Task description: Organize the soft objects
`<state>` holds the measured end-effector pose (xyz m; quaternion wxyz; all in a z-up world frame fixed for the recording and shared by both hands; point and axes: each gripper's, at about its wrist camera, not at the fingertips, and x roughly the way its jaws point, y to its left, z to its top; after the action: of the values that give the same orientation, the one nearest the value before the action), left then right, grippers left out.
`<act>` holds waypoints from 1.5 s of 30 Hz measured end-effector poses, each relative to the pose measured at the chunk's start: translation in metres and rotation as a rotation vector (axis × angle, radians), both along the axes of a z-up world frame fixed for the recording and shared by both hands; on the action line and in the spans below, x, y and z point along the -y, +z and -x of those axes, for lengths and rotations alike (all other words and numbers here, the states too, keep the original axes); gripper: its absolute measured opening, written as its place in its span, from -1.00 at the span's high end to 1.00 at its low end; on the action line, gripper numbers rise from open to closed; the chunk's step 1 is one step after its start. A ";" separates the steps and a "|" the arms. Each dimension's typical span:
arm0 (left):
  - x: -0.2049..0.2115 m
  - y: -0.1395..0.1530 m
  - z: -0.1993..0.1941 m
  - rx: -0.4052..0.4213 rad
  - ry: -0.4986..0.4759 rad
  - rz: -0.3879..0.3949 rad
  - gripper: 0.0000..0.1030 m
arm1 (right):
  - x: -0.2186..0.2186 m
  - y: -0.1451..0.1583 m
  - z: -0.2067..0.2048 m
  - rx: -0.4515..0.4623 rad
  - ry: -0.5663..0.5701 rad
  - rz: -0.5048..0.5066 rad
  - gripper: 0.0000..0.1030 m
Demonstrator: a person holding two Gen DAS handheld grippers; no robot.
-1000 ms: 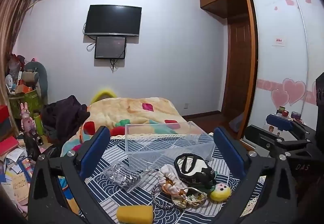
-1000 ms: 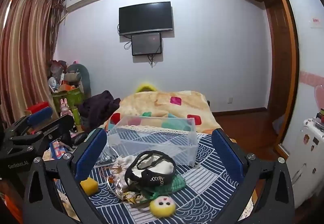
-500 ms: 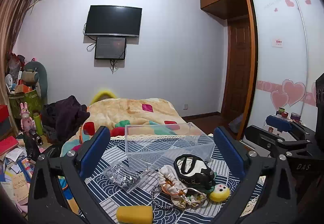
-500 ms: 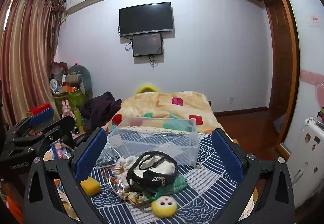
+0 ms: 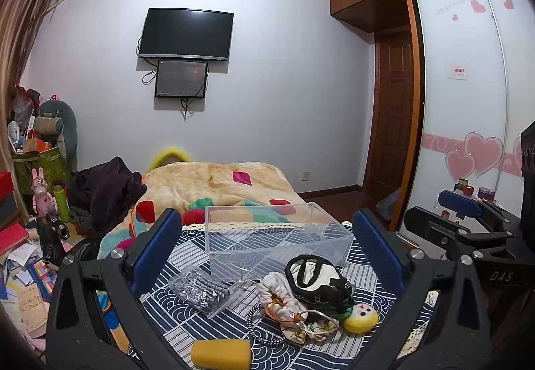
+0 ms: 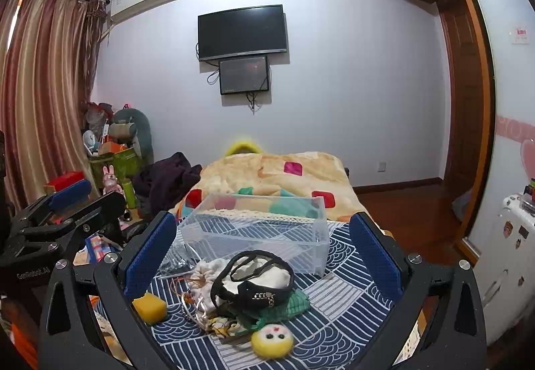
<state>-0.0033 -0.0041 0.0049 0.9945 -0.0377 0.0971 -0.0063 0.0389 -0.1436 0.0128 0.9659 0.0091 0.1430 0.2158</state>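
Note:
A clear plastic box (image 5: 274,236) (image 6: 257,233) stands empty on the blue patterned cloth (image 5: 187,320) (image 6: 347,296). In front of it lies a pile: a black and white pouch (image 5: 317,279) (image 6: 254,283), a cream drawstring bag (image 5: 277,296), a green cloth (image 6: 291,303), a yellow doll head (image 5: 362,316) (image 6: 272,338), a yellow sponge (image 5: 220,350) (image 6: 150,306) and a silver packet (image 5: 200,289). My left gripper (image 5: 267,256) and right gripper (image 6: 260,256) are both open and empty, held above the pile.
A bed with a patched blanket (image 5: 220,182) lies behind the table. Dark clothes (image 5: 103,189) are heaped at its left. Cluttered toys and boxes (image 5: 36,162) fill the left. A wardrobe (image 5: 468,102) and door (image 5: 391,122) are at the right.
Both views have tilted slightly upward, so the pile and box sit a little lower in the frame. Nothing on the table has moved.

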 end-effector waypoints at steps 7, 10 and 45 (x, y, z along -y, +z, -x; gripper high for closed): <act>0.000 0.001 0.000 0.000 0.003 -0.004 -1.00 | 0.000 0.001 0.001 0.001 -0.004 -0.007 -1.00; 0.000 0.001 0.000 0.001 0.003 -0.005 -1.00 | 0.001 0.001 0.001 0.001 -0.006 -0.013 -1.00; 0.004 -0.001 0.001 0.001 -0.006 -0.009 -1.00 | 0.006 0.001 0.001 0.003 0.002 -0.038 -1.00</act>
<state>-0.0040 -0.0080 0.0037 0.9947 -0.0332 0.0966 -0.0088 0.0375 -0.1496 0.0143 0.9656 0.0269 0.1373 0.2193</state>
